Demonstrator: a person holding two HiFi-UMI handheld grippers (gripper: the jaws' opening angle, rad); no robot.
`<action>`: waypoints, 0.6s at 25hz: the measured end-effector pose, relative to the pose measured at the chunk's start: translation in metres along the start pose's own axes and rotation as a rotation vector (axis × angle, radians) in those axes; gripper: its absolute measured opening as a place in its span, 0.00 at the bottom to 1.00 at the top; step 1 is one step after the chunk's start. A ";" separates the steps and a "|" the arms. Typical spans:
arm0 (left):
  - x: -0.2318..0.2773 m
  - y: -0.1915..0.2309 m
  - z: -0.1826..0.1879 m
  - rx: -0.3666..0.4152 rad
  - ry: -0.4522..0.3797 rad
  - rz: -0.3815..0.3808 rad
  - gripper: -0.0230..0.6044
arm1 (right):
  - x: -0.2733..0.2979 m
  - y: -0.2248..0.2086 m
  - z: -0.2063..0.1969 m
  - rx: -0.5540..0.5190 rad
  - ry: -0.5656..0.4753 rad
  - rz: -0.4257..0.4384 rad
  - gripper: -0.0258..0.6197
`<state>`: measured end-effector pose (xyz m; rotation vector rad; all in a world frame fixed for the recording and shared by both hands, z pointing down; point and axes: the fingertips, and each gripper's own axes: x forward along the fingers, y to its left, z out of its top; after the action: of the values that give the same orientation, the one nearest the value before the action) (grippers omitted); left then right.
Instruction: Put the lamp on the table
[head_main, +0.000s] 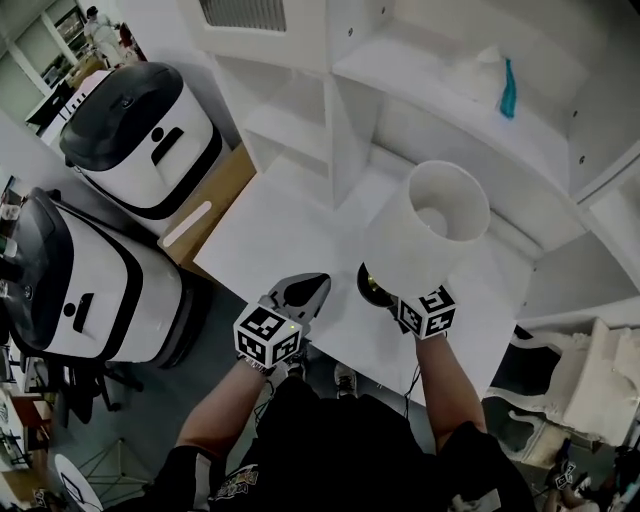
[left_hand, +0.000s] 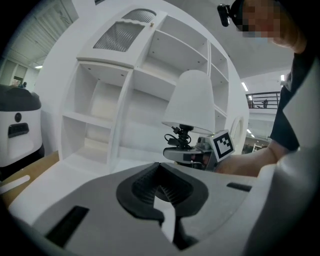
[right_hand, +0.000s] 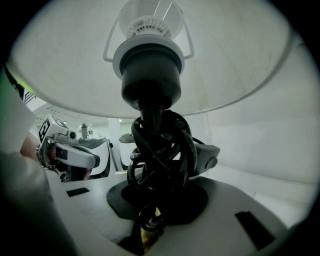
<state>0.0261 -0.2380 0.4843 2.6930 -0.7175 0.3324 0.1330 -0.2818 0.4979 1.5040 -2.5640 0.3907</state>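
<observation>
The person's right gripper (head_main: 388, 296) is clenched on the neck of the table lamp with the wide white drum shade (head_main: 430, 225), just under the black socket, where a black cord (right_hand: 159, 150) is wound in thick coils round the stem. The lamp stands roughly upright in that grip, over the near part of the white surface (head_main: 270, 240), its shade towards the white open shelving unit (head_main: 340, 100). Whether its dark base touches the surface I cannot tell. The left gripper (head_main: 303, 292) sits just beside it over the near edge, jaws drawn together with nothing in them. A small teal object (head_main: 509, 88) lies on a shelf. Two bulky white-and-black machines (head_main: 140, 135) stand to the left.
</observation>
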 end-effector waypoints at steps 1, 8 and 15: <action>0.001 0.005 0.002 0.006 0.004 -0.013 0.04 | 0.004 -0.001 0.000 0.003 -0.003 -0.013 0.16; 0.014 0.034 0.002 0.020 0.040 -0.102 0.04 | 0.039 -0.011 -0.004 0.004 -0.005 -0.081 0.16; 0.035 0.058 -0.004 0.037 0.084 -0.176 0.04 | 0.067 -0.029 -0.010 0.023 -0.024 -0.137 0.16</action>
<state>0.0256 -0.2993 0.5132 2.7337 -0.4504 0.4145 0.1253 -0.3478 0.5287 1.6910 -2.4636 0.3881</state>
